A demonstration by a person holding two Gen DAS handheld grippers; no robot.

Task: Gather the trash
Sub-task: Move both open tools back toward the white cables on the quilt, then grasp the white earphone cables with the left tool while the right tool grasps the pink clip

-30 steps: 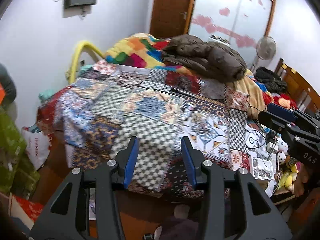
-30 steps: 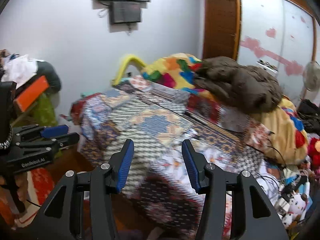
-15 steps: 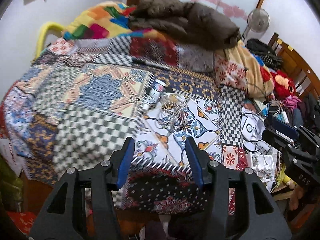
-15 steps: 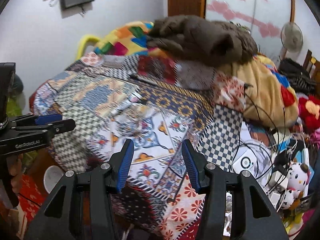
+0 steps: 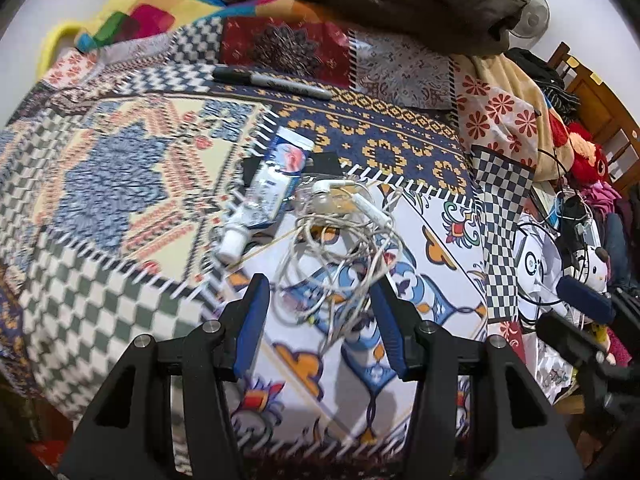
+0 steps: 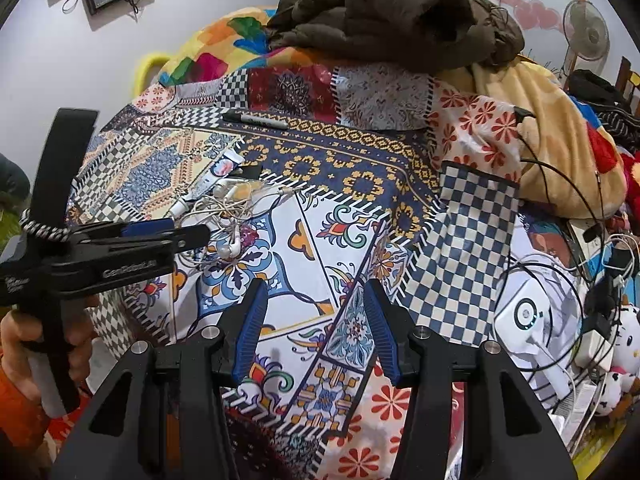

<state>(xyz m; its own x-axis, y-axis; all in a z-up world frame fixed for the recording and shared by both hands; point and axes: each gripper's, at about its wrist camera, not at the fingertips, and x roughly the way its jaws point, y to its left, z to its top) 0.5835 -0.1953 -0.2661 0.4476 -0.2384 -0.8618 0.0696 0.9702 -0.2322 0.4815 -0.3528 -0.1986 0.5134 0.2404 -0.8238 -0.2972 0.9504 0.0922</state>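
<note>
On the bed's patchwork quilt, a squeezed tube lies touching tangled earphones. The left gripper hovers released above them; the right gripper hangs released, empty. The cord could snag and lift with the tube.

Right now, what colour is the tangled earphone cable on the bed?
White; the earphone cable shows best in the left wrist view.

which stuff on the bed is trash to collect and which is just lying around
Likely for the job:
- squeezed tube
- tangled earphones, possibly
- left gripper open over them

Just lying about:
- marker
- brown jacket
- plush toys
- white device with cables
- fan
</note>
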